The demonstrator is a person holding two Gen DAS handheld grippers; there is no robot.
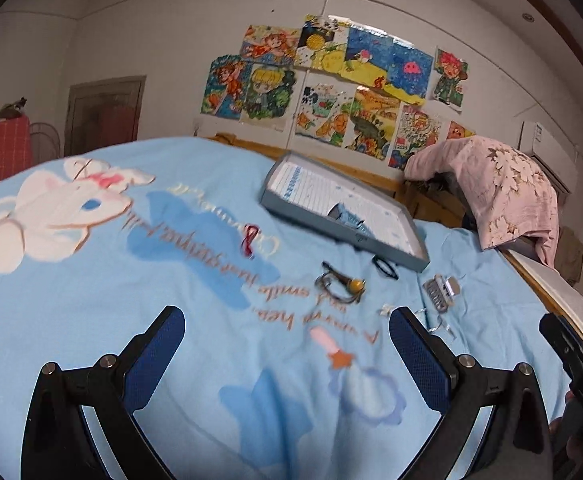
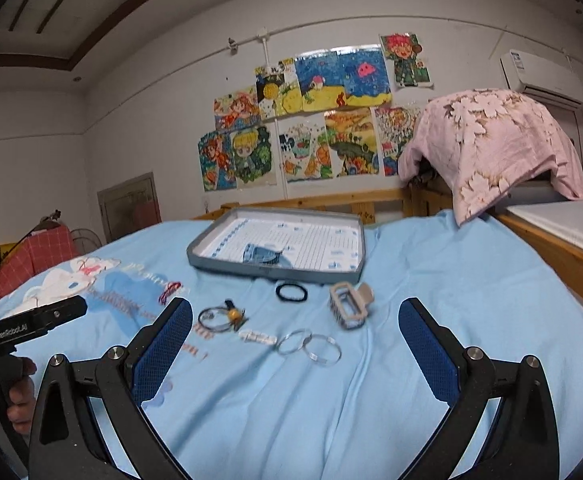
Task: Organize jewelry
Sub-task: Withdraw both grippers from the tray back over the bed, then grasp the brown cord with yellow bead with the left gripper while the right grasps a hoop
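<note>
A grey tray [image 2: 211,266] with a printed paper liner lies on the blue bedsheet; a blue denim item [image 2: 261,255] lies inside it. In front of it lie a black hair tie [image 2: 291,292], a beige claw clip [image 2: 349,304], two clear bangles [image 2: 309,346], a white hair clip [image 2: 256,337], a cord bracelet with a yellow bead [image 2: 223,318] and a red string bracelet [image 2: 169,292]. My right gripper [image 2: 295,328] is open and empty just before the bangles. My left gripper [image 1: 287,330] is open and empty, short of the bead bracelet [image 1: 343,286]. The tray [image 1: 279,206] shows beyond it.
A wooden bed rail [image 2: 319,202] runs behind the tray. A pink flowered cloth [image 2: 491,148] drapes over furniture at the right. A red checked cloth [image 2: 39,256] hangs at the left. Drawings cover the wall.
</note>
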